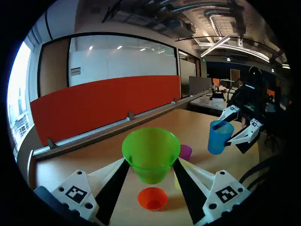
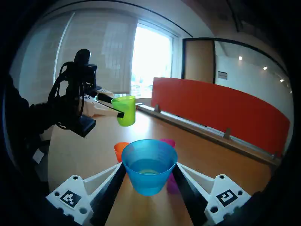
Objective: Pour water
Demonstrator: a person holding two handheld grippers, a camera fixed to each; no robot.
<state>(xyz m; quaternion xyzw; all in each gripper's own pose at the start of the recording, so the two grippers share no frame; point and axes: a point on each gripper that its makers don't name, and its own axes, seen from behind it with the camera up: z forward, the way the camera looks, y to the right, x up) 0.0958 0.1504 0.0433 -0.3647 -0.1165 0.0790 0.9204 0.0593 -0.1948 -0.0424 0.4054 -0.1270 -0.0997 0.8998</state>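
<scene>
My left gripper is clenched on the green cup, which is upright at the centre of the left gripper view. Below it in the frame, the orange cup stands on the table, with a purple cup to the right. My right gripper grasps the blue cup at the lower centre of the right gripper view, with water inside.
</scene>
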